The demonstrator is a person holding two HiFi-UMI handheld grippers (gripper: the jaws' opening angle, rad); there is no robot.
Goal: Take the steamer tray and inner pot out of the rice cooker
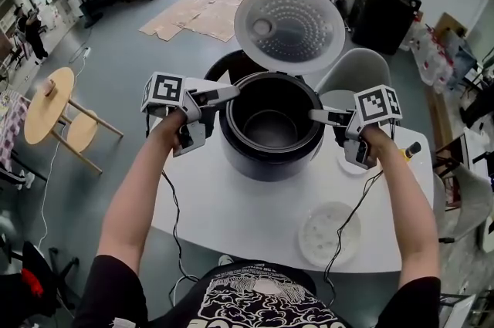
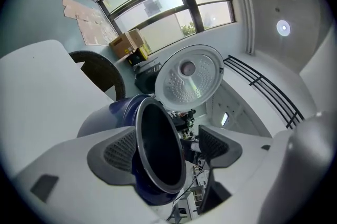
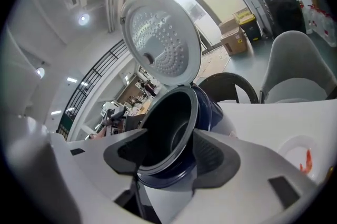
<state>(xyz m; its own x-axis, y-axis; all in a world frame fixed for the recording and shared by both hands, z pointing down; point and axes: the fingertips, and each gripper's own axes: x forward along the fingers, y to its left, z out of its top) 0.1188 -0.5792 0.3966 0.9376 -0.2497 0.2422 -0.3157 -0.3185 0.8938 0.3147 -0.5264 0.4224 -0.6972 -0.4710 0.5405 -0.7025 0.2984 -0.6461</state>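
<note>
The dark blue rice cooker (image 1: 270, 153) stands on the white table (image 1: 231, 218) with its lid (image 1: 289, 25) raised. The black inner pot (image 1: 270, 118) sits inside it. My left gripper (image 1: 230, 93) is at the pot's left rim and is open. In the left gripper view the rim of the inner pot (image 2: 158, 149) runs between the jaws of the left gripper (image 2: 168, 149). My right gripper (image 1: 318, 116) is at the right rim, also open. One pad of the right gripper (image 3: 171, 154) is inside the inner pot (image 3: 166, 133), the other outside. A white perforated steamer tray (image 1: 329, 232) lies on the table's front right.
A small white plate (image 1: 351, 164) lies under my right hand. A grey chair (image 1: 355, 72) and a dark chair (image 1: 228, 64) stand behind the table. A round wooden table (image 1: 48, 106) is off to the left. Cables hang from both grippers over the table's front.
</note>
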